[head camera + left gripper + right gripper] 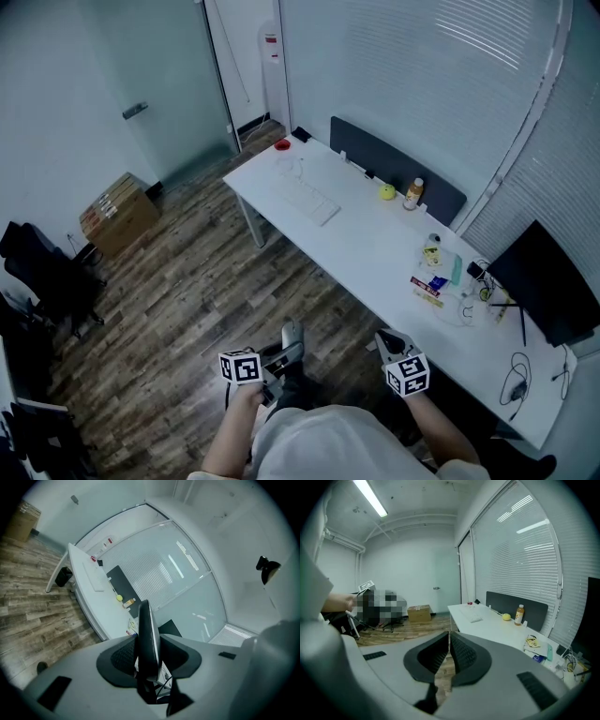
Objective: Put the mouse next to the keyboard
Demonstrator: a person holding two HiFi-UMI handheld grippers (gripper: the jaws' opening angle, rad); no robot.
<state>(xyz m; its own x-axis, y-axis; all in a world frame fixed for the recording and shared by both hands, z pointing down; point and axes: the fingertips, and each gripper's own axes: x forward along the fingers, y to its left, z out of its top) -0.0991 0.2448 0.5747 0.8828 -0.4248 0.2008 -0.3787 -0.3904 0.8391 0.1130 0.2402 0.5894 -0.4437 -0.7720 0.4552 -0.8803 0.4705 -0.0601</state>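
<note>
My left gripper is shut on a slim grey mouse, held low in front of the person's body, over the wood floor. In the left gripper view the mouse stands edge-on between the two pads of this gripper. The white keyboard lies on the far left part of the long white table, well away from both grippers; it also shows as a small keyboard and, in the right gripper view, as a keyboard. My right gripper is shut and empty, its pads together.
On the table stand a yellow ball, an orange bottle, a red object and several small items. A dark panel lines its back edge; a monitor stands right. A cardboard box and chair sit left.
</note>
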